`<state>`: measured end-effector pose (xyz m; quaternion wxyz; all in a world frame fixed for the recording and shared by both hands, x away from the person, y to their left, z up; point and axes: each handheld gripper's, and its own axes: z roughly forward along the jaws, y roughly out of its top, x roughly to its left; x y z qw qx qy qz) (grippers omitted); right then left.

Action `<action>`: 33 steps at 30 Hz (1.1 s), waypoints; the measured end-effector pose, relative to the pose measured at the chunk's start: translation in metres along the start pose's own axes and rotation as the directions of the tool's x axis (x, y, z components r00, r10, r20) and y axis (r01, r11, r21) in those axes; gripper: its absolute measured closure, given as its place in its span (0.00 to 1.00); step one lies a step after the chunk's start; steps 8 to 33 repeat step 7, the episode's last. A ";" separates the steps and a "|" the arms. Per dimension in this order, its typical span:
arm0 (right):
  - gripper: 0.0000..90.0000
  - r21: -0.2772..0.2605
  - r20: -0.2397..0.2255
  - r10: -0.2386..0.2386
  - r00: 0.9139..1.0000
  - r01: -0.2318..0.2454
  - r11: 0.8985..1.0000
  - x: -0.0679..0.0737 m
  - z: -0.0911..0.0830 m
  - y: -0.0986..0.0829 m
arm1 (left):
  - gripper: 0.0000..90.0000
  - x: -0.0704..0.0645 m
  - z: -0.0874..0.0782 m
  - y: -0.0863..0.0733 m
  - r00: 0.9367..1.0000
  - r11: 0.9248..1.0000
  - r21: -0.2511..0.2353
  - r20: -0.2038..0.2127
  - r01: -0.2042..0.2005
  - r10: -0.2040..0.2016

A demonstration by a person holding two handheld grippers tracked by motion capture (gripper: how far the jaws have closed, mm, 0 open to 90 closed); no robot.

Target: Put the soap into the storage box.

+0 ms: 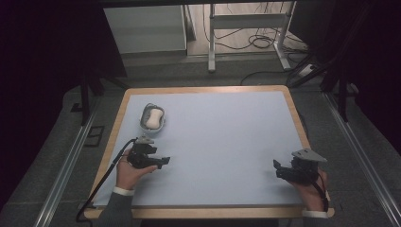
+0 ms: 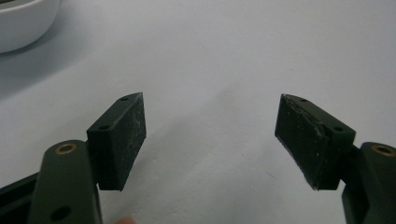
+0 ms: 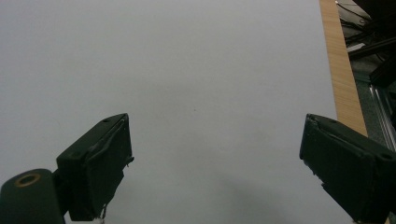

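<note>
Soap bar (image 1: 152,118), pale, rounded, in oval dish (image 1: 143,122) (glossy white); left tongs (image 1: 162,162), right tongs (image 1: 279,169) spread, empty.

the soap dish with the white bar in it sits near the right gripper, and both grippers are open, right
Not quite: the soap dish with the white bar sits near the left gripper, as the high view shows. The right gripper is far across the table. Both are open.

Counts: two grippers, the left gripper (image 1: 160,162) just near-side of the dish, the right gripper (image 1: 279,169) well apart from the dish at the table's other side, each with two jaws spread wide. One white dish (image 1: 144,124) on the table (image 1: 227,137). One pale soap bar (image 1: 153,117) inside that dish. Two hands, one per gripper.
</note>
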<state>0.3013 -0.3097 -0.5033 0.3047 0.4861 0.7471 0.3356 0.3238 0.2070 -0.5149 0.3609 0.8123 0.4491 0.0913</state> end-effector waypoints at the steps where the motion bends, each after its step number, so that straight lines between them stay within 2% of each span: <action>1: 0.10 0.002 0.001 0.000 1.000 0.000 1.000 0.000 0.000 0.000 | 0.28 0.000 0.000 0.000 1.000 1.000 -0.003 0.002 0.002 -0.002; 33: 0.10 -0.003 -0.002 -0.002 1.000 0.002 1.000 0.002 -0.001 0.000 | 0.27 0.000 -0.002 0.001 1.000 1.000 -0.013 0.005 0.003 -0.002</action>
